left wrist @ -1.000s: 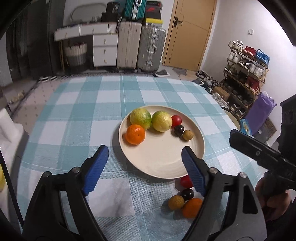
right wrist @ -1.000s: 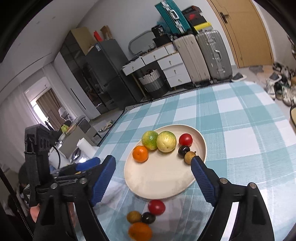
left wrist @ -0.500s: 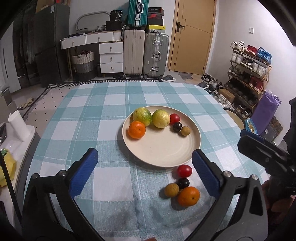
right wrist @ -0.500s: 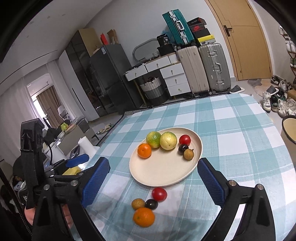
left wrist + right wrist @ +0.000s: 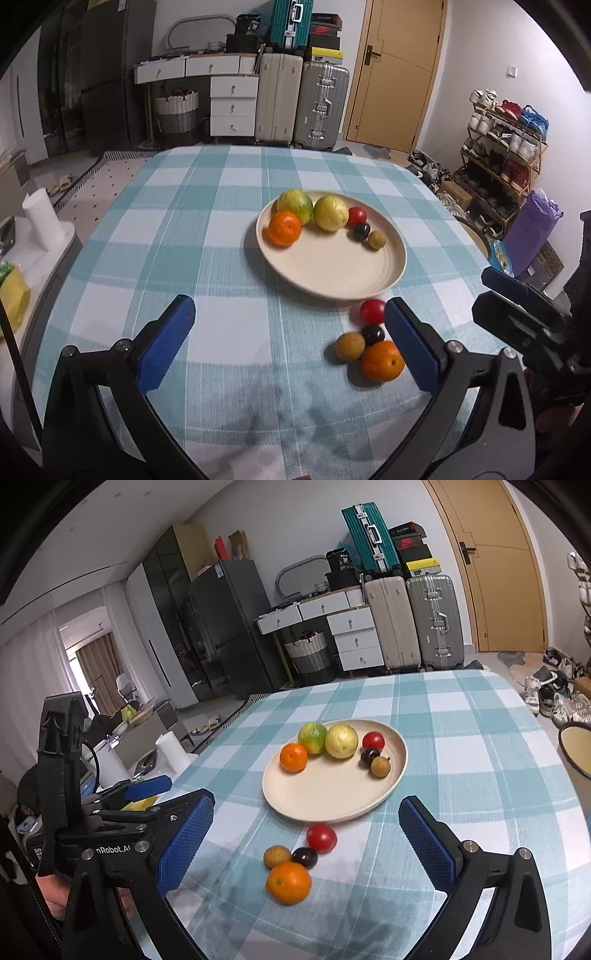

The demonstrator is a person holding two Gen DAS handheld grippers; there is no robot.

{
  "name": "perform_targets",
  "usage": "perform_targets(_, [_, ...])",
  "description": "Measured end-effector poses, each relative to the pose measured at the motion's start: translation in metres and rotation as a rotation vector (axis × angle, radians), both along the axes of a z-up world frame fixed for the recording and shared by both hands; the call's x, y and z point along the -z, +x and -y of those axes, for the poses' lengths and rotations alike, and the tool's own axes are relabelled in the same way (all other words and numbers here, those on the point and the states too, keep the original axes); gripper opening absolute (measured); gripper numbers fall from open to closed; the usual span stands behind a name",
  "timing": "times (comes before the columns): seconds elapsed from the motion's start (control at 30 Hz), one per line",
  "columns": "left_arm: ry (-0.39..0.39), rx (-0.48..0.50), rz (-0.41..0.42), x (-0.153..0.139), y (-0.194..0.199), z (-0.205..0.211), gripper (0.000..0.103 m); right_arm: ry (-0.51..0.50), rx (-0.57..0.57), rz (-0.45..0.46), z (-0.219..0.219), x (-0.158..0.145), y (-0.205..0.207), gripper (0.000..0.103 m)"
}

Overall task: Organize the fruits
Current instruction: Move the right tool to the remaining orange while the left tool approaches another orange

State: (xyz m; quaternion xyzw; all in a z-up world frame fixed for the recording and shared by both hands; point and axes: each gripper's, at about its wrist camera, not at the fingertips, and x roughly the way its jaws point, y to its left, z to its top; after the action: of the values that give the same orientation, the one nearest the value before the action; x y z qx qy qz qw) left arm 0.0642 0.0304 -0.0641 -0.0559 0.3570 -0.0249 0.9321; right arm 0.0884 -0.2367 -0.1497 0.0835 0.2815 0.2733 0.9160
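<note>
Lying on the checked tabletop point(image 5: 177, 229) is a cream plate point(image 5: 332, 273) with five fruits along its far edge: an orange point(image 5: 283, 229), a green citrus point(image 5: 295, 205), a yellow-green fruit point(image 5: 330, 218), a small red fruit point(image 5: 357, 216), a dark plum point(image 5: 361, 231) and a small brown fruit point(image 5: 376, 240) make the row, the dark plum touching the small brown one. Just beside the plate's near rim, on the cloth, sits a second cluster: a red fruit point(image 5: 321, 837), a dark round fruit point(image 5: 305, 857), a brown fruit point(image 5: 277, 856) and a loose orange point(image 5: 289, 882), all close together and partly touching.

The left tongs point(image 5: 286, 343) hang above the cloth with their blue pads spread wide and nothing between them; the loose cluster lies just inside the right-hand pad in the left wrist view. The right tongs point(image 5: 306, 834) are opening, their pads wide apart, with the loose cluster on the cloth between and below them but not touched by either pad. Each tool shows at the edge of the other's view, held by a hand point(image 5: 55, 897).

Beyond the tabletop stand suitcases point(image 5: 303, 99), white drawers point(image 5: 232, 107) and a shoe rack point(image 5: 506, 147).
</note>
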Motion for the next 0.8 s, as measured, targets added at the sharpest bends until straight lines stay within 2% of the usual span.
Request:
perform_targets(0.23, [-0.023, -0.019, -0.049, 0.023, -0.003, -0.009, 0.102, -0.032, -0.018, -0.038, -0.008, 0.018, -0.005, 0.103])
perform_targets(0.5, [-0.046, -0.023, -0.092, 0.044, -0.004, -0.012, 0.102, -0.009, -0.038, -0.118, -0.007, 0.039, -0.001, 0.103])
perform_targets(0.8, [-0.062, -0.025, -0.117, 0.056, -0.002, -0.015, 0.102, -0.023, -0.060, -0.190, -0.014, 0.058, 0.005, 0.102])
